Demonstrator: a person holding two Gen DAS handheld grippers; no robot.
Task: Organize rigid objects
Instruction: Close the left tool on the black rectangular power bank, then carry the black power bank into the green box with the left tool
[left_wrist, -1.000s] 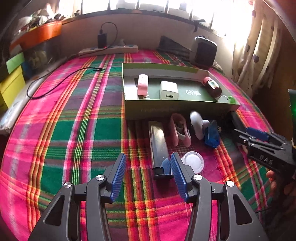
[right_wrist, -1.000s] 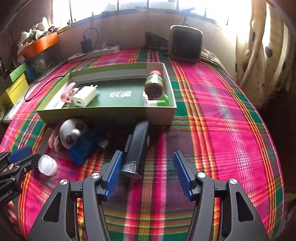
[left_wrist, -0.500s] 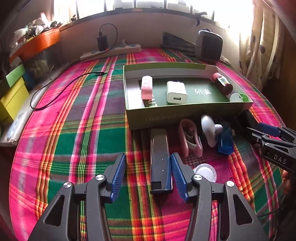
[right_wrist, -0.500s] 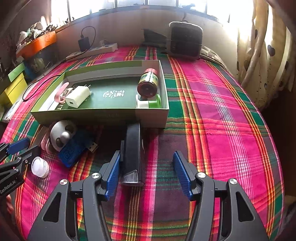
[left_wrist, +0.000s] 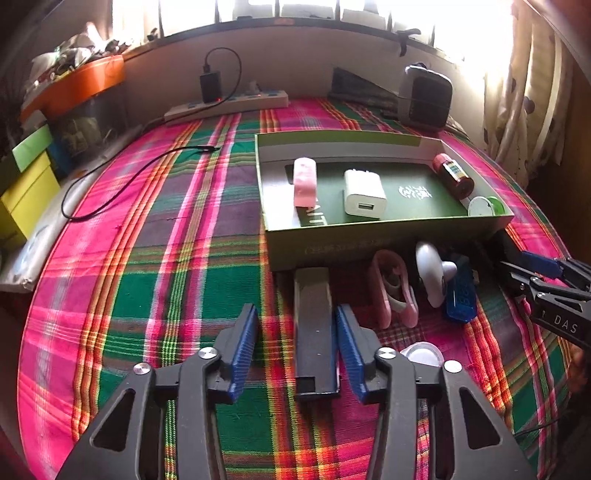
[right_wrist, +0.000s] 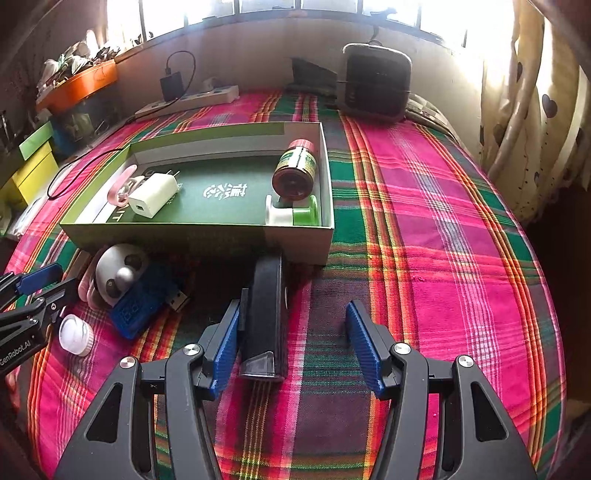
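Black stapler (left_wrist: 315, 332) on the plaid bedspread (left_wrist: 147, 266), just before the green box (left_wrist: 369, 242), long axis toward it. Lying between the closing left gripper (left_wrist: 297, 345) jaws, right pad alongside, left pad apart; contact unclear. Right gripper (right_wrist: 295, 341) spread wide around another dark bar (right_wrist: 266, 317), its far end lost in shadow.

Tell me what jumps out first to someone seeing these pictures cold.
The loud pink-and-green plaid cloth fills both views. On it sits an open green box holding a white charger and a brown jar. In front of it, the left gripper is closing around a black stapler.
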